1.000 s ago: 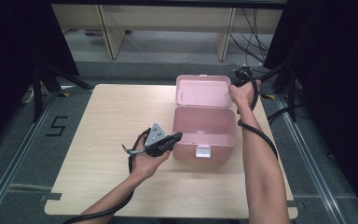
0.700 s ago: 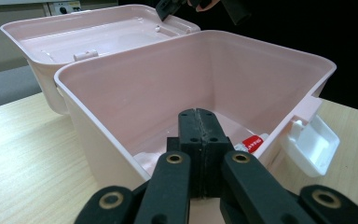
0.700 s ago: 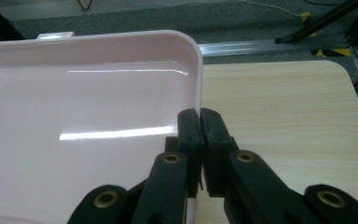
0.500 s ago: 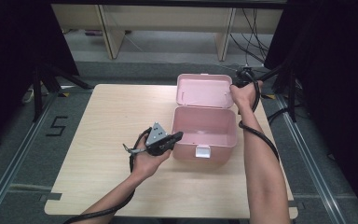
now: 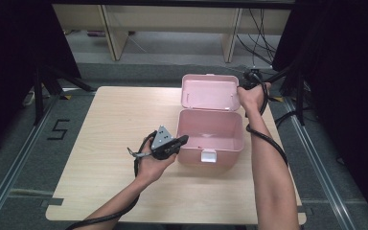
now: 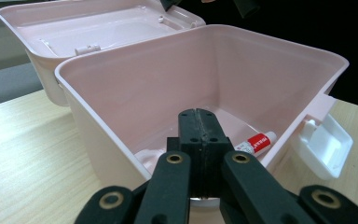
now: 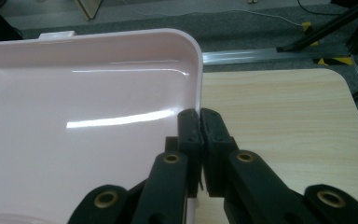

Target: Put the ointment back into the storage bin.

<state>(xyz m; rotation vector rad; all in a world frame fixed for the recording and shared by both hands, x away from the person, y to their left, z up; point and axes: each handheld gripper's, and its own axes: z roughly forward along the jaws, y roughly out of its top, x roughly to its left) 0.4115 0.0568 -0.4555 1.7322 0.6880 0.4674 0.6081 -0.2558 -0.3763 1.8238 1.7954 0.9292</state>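
R tool (image 7: 199, 122) clamps lid (image 7: 98, 93) rim.

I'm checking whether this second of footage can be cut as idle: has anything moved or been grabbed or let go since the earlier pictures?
Nothing visibly changed. The left claw rests shut at the front left corner of the open pink box, and the right claw is shut on the edge of the lid, which lies folded back. The small tube lies inside the box.
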